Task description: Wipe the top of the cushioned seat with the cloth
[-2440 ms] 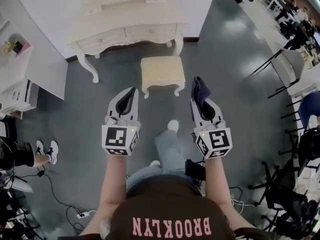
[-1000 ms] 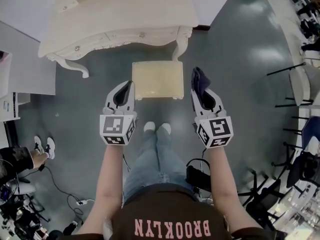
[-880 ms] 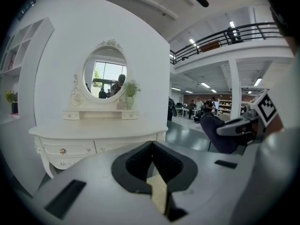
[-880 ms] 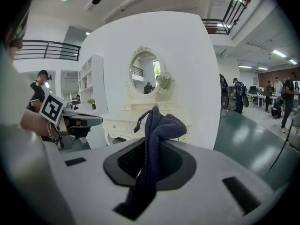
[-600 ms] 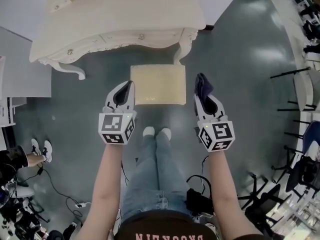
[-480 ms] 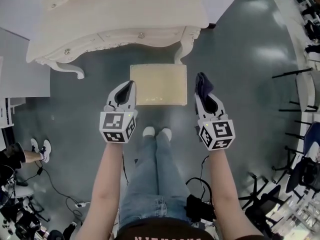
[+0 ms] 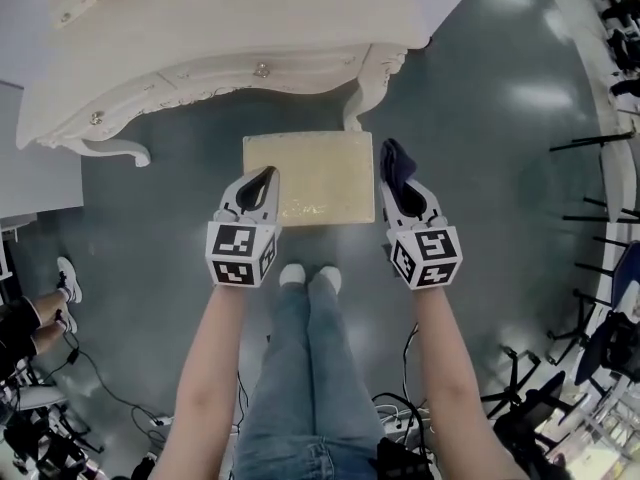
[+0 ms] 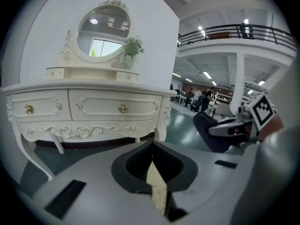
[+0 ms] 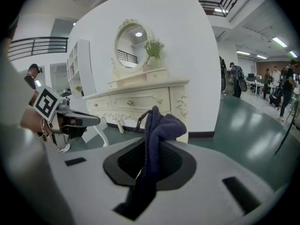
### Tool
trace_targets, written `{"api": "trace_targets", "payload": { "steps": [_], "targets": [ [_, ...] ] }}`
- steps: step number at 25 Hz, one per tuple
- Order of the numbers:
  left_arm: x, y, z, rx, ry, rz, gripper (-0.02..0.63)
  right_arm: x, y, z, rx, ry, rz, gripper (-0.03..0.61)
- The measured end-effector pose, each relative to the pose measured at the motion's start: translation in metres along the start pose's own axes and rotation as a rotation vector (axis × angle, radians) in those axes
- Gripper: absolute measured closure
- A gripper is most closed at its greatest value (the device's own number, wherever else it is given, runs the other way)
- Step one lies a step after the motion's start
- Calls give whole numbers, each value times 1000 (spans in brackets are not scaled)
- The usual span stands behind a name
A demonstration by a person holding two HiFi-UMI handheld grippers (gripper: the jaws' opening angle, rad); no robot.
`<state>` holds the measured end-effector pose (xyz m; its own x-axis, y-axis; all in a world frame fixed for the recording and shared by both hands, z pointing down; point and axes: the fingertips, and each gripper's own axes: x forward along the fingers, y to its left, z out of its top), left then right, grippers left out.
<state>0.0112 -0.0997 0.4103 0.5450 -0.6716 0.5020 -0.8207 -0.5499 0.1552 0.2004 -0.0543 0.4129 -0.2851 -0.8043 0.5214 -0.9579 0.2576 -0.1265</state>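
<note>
**Cloth Held Up Beside the Seat**

The cushioned seat (image 7: 310, 168) sat in the middle of the head view. It was a pale yellow stool with a flat top. Just above it in the picture stood a big cream dressing table (image 7: 200, 38) with curly legs and gold knobs.

The person held both claws out over the floor, one at each side of the seat. The left gripper (image 7: 262, 175) was at the seat's lower left corner in the picture. Its two jaws were pressed together at the tips, and it had nothing in them. A thin strip of the yellow seat showed through the slit behind the tips in the left gripper view.

The right gripper (image 7: 400, 183) was just to the right of the seat's right edge. Its jaws were squeezed tight on a dark blue cloth (image 9: 157, 135). The cloth stuck up above the jaw tips in a soft bunch, and a bit of it hung down toward the camera in the right gripper view. The cloth was not touching the seat.

The person's white shoes (image 7: 308, 276) were on the grey-green floor (image 7: 480, 148), just below the seat in the head view.
</note>
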Motion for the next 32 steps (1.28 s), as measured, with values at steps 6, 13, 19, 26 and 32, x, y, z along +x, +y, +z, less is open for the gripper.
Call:
{"api": "trace_targets", "payload": {
  "steps": [6,13,19,26,32],
  "targets": [
    [38,21,-39,-34,56,22,609,49,-22,-41,39,73,-20,540],
    [71,50,-66,-74,116,57,609,105,-47,-77,83,170,-14,540],
    [95,53,-80,-60,168,41,609,148,-66,-99,179,238,-8,540],
    [109,58,-86,-69,188,33,609,185,-86,-116,209,342,-17,541],
    [118,61,-93,-60,195,26,609,211,-100,-135,219,419,-36,541]
  ]
}}
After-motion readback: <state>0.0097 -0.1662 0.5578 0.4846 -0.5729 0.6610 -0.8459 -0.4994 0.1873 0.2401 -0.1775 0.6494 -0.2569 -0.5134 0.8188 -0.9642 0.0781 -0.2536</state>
